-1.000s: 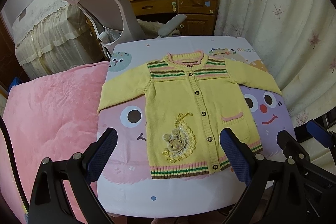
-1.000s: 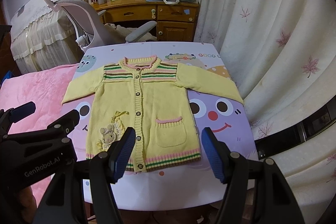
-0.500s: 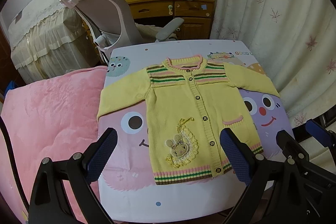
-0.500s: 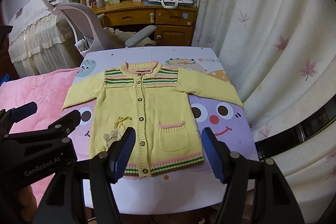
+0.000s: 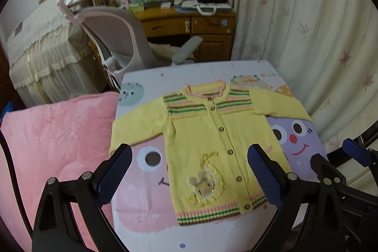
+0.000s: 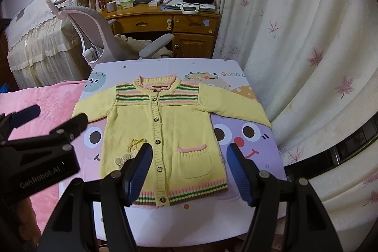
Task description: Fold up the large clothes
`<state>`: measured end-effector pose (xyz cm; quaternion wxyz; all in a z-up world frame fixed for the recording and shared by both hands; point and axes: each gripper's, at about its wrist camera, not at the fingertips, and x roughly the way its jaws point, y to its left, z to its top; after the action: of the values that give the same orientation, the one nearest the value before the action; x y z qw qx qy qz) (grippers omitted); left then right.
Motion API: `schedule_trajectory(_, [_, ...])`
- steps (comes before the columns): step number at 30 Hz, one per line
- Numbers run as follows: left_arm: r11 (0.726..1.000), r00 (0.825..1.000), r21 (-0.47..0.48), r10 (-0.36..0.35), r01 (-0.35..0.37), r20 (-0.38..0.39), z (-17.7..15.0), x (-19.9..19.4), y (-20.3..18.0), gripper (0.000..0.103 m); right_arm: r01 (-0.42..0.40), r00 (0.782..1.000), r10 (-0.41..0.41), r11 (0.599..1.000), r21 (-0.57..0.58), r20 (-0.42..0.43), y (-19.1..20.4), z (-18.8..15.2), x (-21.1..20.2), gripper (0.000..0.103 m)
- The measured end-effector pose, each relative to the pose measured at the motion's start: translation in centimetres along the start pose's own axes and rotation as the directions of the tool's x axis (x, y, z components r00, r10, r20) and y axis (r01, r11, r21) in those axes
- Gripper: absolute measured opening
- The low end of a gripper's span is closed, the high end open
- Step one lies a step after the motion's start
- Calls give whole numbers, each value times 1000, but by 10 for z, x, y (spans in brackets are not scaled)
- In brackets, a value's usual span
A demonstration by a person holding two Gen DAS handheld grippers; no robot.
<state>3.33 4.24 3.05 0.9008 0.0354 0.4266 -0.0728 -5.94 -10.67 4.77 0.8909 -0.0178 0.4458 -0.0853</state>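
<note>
A yellow knitted cardigan [image 5: 212,134] with striped yoke, buttons and a bunny patch lies flat, front up, sleeves spread, on a table with a cartoon cover [image 5: 146,219]. It also shows in the right wrist view [image 6: 170,131], with a pink-edged pocket. My left gripper [image 5: 189,176] is open and empty, held above the cardigan's lower half. My right gripper [image 6: 187,169] is open and empty, above the hem near the pocket. The left gripper [image 6: 35,119] shows at the left of the right wrist view.
A pink blanket [image 5: 47,145] lies left of the table. A grey office chair [image 5: 113,34] stands behind the table, with a wooden desk [image 5: 189,25] and bookshelves beyond. A pale curtain [image 6: 295,51] hangs close along the table's right side.
Both grippers have moved up and back a little, so the cardigan sits lower in both views. The cardigan has not moved. Both grippers stay open.
</note>
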Motion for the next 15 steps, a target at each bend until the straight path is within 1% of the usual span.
schedule_trajectory(7, [999, 998, 29, -22, 21, 50, 9, -5, -6, 98, 21, 1000, -22, 999, 49, 5, -23, 4, 2, 66])
schedule_trajectory(12, [999, 999, 38, -26, 25, 39, 15, 0, -21, 98, -21, 1000, 22, 998, 63, -5, -43, 7, 14, 66])
schedule_trajectory(15, [999, 1000, 41, -2, 1, 21, 21, 10, -37, 98, -51, 999, 51, 997, 65, 2, -58, 11, 24, 66])
